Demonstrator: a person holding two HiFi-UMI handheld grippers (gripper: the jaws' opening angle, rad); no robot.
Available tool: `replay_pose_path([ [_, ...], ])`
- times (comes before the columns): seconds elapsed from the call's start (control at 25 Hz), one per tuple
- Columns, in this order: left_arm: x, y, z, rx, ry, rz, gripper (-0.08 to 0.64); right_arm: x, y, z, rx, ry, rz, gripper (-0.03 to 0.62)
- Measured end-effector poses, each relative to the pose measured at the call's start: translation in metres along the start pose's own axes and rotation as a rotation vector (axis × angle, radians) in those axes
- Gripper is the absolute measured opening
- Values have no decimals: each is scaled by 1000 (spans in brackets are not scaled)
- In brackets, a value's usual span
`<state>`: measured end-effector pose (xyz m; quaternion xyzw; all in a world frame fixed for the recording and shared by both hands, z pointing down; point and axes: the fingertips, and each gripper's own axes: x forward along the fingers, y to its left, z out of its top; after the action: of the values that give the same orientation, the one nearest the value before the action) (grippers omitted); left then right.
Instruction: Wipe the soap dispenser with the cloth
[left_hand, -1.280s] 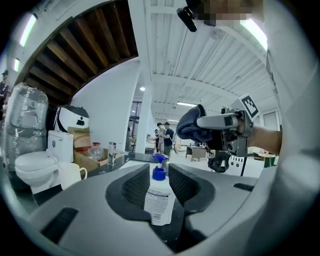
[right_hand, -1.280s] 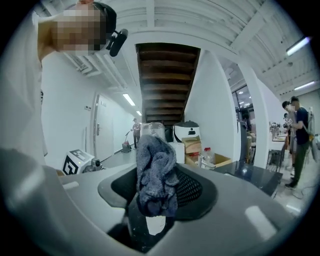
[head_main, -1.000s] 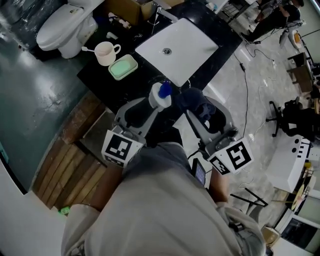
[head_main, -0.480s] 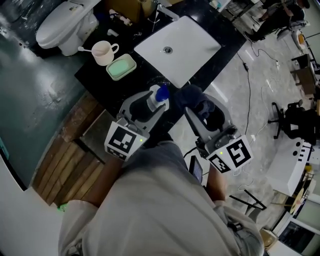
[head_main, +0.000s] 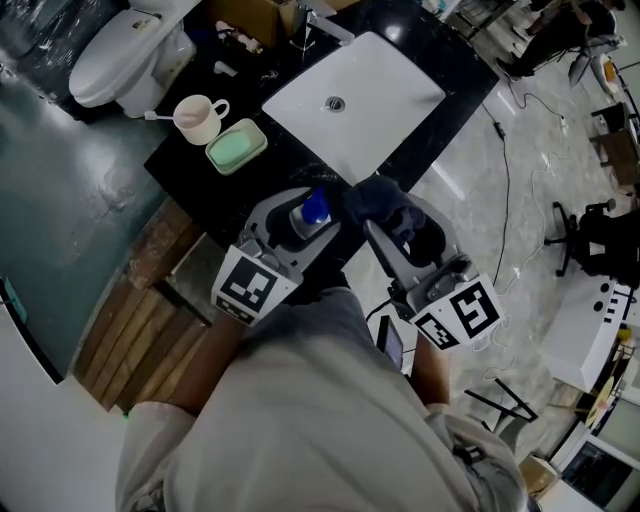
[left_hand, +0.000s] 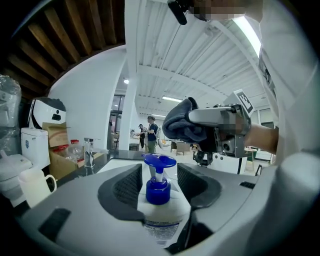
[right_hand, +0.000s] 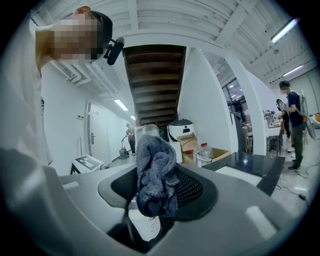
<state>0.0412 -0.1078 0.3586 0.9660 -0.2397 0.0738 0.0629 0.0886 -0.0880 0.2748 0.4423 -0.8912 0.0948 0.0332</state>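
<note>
**A:** left gripper (left_hand: 159, 169) jaws have just been opening and stand wide now; the soap dispenser (left_hand: 159, 200) is upright between them, not squeezed; right gripper (right_hand: 157, 172) is clenched on the bunched cloth (right_hand: 156, 187)

**B:** yeah; in the head view the bottle's mid-frame, near the front edge of the black counter (head_main: 200, 165), just below the sink (head_main: 350, 85); probably light, slick and tippy, so grab the body, not the pump; bare counter runs upper left toward the green dish (head_main: 236, 148)

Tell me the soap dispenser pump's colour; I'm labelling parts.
The pump is blue, clearest in the left gripper view.
</note>
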Motion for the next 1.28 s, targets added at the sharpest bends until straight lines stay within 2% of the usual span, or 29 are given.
replay_pose_path([
  [0.08, 4, 3, 0, 10, -1, 2, 210, 3, -6, -2, 9, -1, 0, 186],
  [0.12, 5, 3, 1, 11, -5, -1, 192, 5, -8, -3, 15, 1, 1, 186],
  [0.16, 4, 3, 1, 8, -13, -5, 141, 6, -9, -4, 21, 3, 5, 186],
  [0.36, -7, 4, 7, -40, -51, -16, 138, 15, -10, -7, 39, 17, 29, 186],
  [0.68, -35, 16, 0, -114, -103, 32, 138, 27, -3, -21, 61, 55, 74, 186],
  [1.16, -68, 19, -11, -136, -128, 37, 138, 45, 22, -29, 44, 112, 157, 186],
  [1.28, -75, 19, -13, -135, -135, 31, 138, 48, 35, -39, 20, 155, 208, 186],
])
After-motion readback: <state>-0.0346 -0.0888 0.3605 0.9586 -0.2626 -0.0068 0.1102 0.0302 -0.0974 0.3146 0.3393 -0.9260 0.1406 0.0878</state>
